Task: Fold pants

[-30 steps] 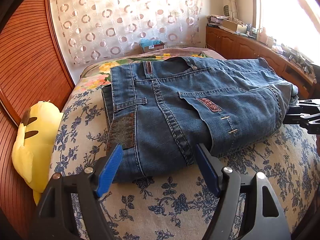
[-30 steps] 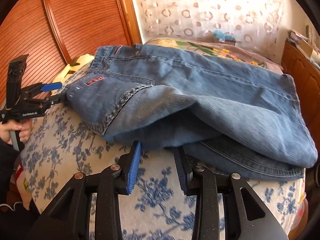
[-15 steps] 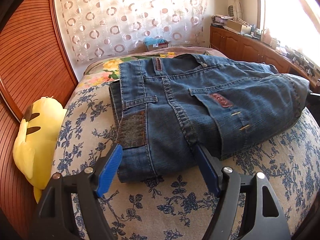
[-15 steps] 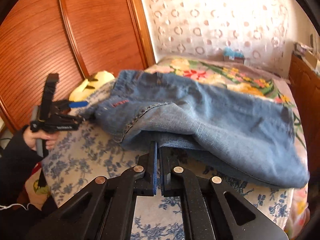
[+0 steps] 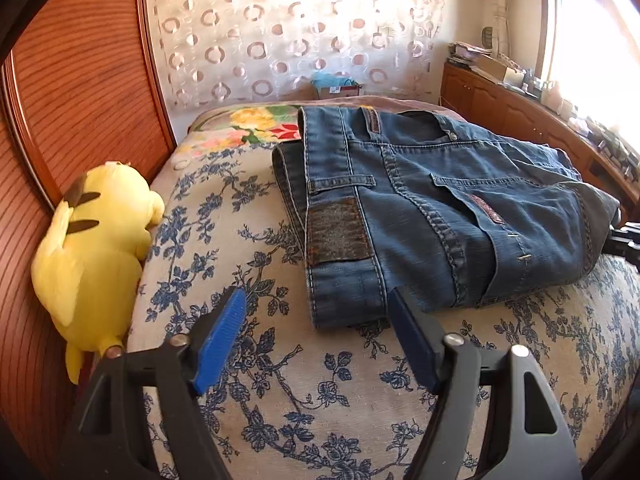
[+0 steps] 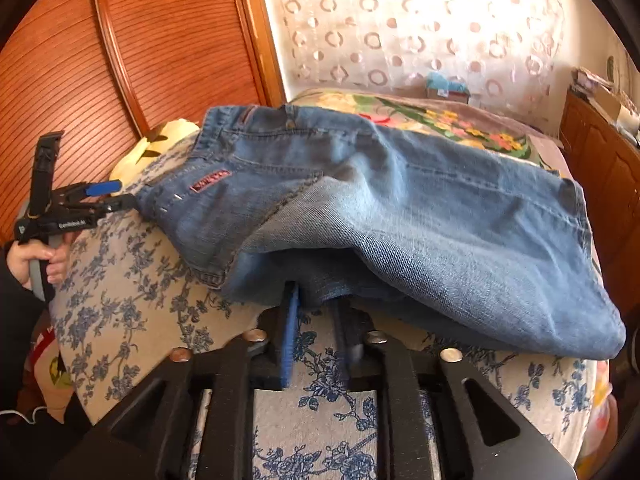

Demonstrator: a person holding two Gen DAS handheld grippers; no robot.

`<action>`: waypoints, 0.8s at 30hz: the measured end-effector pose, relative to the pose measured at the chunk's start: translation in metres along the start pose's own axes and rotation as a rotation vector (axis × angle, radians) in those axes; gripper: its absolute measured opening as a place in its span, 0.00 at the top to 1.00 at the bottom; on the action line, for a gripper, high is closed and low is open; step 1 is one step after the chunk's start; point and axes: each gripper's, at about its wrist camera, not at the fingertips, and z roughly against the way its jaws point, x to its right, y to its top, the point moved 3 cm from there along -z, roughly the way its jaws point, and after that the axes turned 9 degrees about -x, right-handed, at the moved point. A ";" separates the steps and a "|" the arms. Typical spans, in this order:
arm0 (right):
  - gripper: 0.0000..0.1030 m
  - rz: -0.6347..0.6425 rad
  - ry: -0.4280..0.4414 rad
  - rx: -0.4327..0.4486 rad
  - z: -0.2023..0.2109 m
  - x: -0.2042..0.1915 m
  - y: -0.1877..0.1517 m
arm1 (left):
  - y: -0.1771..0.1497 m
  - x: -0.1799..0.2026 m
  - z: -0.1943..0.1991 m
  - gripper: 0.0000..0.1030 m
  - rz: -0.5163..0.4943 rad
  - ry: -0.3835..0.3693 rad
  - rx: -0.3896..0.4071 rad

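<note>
Right wrist view: the right gripper [image 6: 316,320] was clenched on the near folded edge of the jeans [image 6: 400,208], probably to drag or straighten the fold.
Left gripper [image 5: 316,332]: released, jaws spread wide just short of the waistband corner.
Jeans: folded, lying on the floral bed [image 5: 320,400].
Left edge: a yellow plush toy [image 5: 96,256] against the wooden headboard [image 5: 80,80], clear of the work.
Far: curtain [image 5: 300,32].
</note>
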 end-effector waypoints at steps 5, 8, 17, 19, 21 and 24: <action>0.70 -0.024 0.003 -0.023 -0.013 0.001 0.001 | 0.000 0.007 -0.009 0.55 -0.023 -0.044 -0.025; 0.70 -0.033 0.011 -0.029 -0.016 0.001 0.002 | 0.002 0.012 -0.012 0.64 -0.037 -0.058 -0.035; 0.97 -0.048 0.048 0.027 -0.008 0.003 0.007 | 0.007 0.017 0.000 0.95 -0.069 -0.030 -0.009; 0.98 -0.048 0.048 0.056 0.001 0.002 0.012 | 0.011 0.018 0.009 0.97 -0.071 -0.018 0.022; 0.98 -0.046 0.043 0.078 0.009 0.000 0.019 | 0.017 0.018 0.022 0.98 -0.064 -0.005 0.062; 0.99 -0.023 0.016 0.101 0.018 -0.005 0.028 | 0.029 0.015 0.043 0.99 -0.043 0.008 0.122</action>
